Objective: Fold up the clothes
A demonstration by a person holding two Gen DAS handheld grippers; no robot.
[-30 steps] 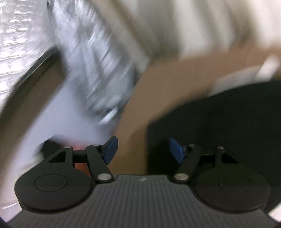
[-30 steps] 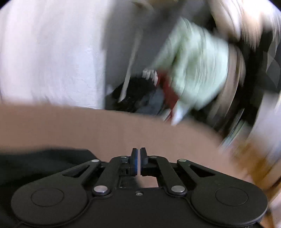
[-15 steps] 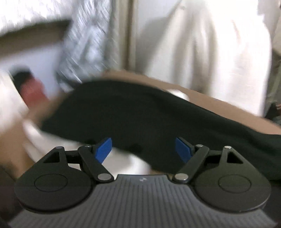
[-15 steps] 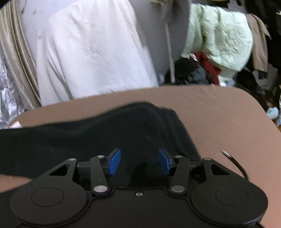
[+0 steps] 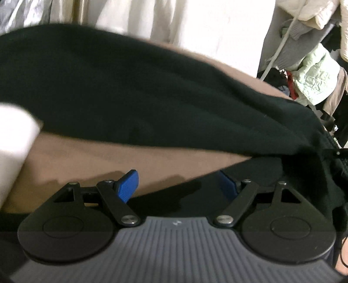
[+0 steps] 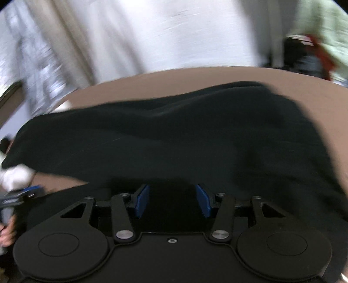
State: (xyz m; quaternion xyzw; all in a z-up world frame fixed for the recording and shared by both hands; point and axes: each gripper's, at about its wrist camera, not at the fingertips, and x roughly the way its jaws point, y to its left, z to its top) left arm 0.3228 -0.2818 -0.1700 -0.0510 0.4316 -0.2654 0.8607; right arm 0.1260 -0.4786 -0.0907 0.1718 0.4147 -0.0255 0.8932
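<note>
**Black garment spread across the brown surface, both tongs wide**

A smooth brown surface (image 6: 174,85) fills the middle of the room, with pale white cloth (image 6: 184,32) hanging behind it and a heap of mixed clothing, among it a pale green quilted piece (image 5: 313,80), off to one side. A crinkled silver sheet (image 5: 24,13) hangs at the far left.

A large black knitted garment (image 6: 174,139) lies draped over the surface, running almost from one edge to the other in a long dark band with soft folds.

The left tongs (image 5: 181,185) stand wide apart, holding nothing; one blue pad (image 5: 128,185) is over bare brown surface, the other over a nearer dark fold of the garment. The right tongs (image 6: 173,201) are also spread wide, with black cloth lying between and beneath the blue pads (image 6: 141,200), though not pinched by them. A blurred white object (image 5: 15,139) sits at the left edge, beside the garment.
</note>
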